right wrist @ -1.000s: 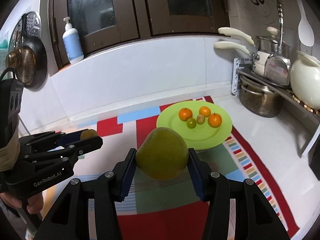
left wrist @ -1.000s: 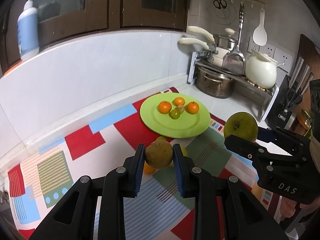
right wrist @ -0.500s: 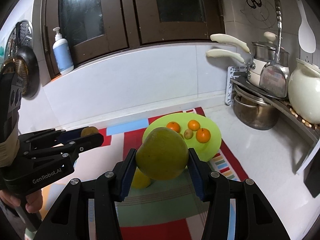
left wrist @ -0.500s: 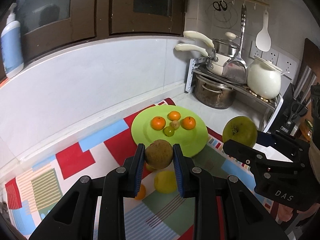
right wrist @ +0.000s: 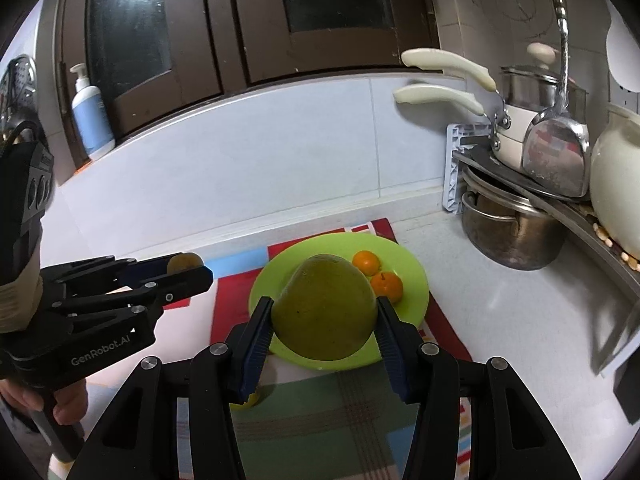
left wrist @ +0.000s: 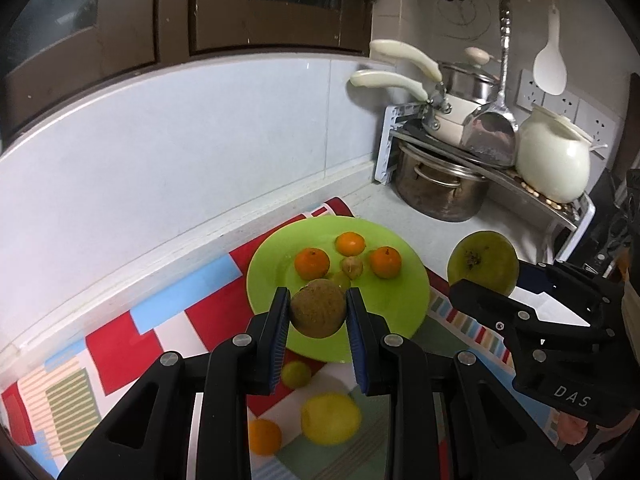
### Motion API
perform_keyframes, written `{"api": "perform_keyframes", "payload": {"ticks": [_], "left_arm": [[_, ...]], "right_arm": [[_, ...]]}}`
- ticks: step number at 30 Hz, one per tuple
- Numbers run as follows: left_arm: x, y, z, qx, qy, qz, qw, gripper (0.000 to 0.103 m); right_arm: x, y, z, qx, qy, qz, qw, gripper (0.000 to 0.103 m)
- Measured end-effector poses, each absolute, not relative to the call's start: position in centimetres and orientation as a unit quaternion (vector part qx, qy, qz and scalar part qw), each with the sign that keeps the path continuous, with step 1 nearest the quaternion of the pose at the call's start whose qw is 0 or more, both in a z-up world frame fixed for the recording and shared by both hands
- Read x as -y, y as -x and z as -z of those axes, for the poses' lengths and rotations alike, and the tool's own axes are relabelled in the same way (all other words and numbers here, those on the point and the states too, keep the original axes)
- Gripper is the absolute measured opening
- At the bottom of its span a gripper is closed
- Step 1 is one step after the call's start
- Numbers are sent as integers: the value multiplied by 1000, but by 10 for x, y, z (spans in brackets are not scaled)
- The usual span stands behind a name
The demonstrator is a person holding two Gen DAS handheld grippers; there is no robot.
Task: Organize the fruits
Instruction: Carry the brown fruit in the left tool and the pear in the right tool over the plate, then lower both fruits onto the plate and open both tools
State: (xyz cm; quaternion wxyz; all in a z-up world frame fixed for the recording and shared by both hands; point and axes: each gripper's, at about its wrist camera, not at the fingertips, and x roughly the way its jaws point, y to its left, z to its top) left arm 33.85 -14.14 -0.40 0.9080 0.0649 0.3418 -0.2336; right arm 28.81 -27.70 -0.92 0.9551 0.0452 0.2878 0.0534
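My left gripper (left wrist: 318, 318) is shut on a round brown fruit (left wrist: 318, 310), held above the near edge of the green plate (left wrist: 404, 296). My right gripper (right wrist: 324, 330) is shut on a large green pear-shaped fruit (right wrist: 324, 312), held over the same plate (right wrist: 414, 276). The plate holds three small oranges (left wrist: 312, 263) and a small brownish fruit (left wrist: 353, 267). On the mat below lie a yellow lemon (left wrist: 330, 418), a small orange (left wrist: 264, 436) and a small green fruit (left wrist: 295, 374). The right gripper and its fruit (left wrist: 482, 262) show at the right of the left wrist view.
A patterned mat (left wrist: 120, 344) covers the counter. A dish rack with pots (left wrist: 440, 192), pans and a white jug (left wrist: 554, 164) stands at the back right. A soap bottle (right wrist: 90, 114) sits on the ledge under dark cabinets. White tiled wall behind.
Both grippers have moved forward toward the green plate with their fruits held. The plate now looks closer and sits under both fruits; loose fruits on the mat have slid below the left gripper.
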Motion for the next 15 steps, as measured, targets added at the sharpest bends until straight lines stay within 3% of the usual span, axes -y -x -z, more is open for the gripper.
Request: {"api": "perform_keyframes", "payload": {"ticks": [15], "left_arm": [[166, -409, 56, -396, -87, 237, 883, 28]], "right_arm": [[303, -354, 55, -332, -51, -54, 941, 51]]}}
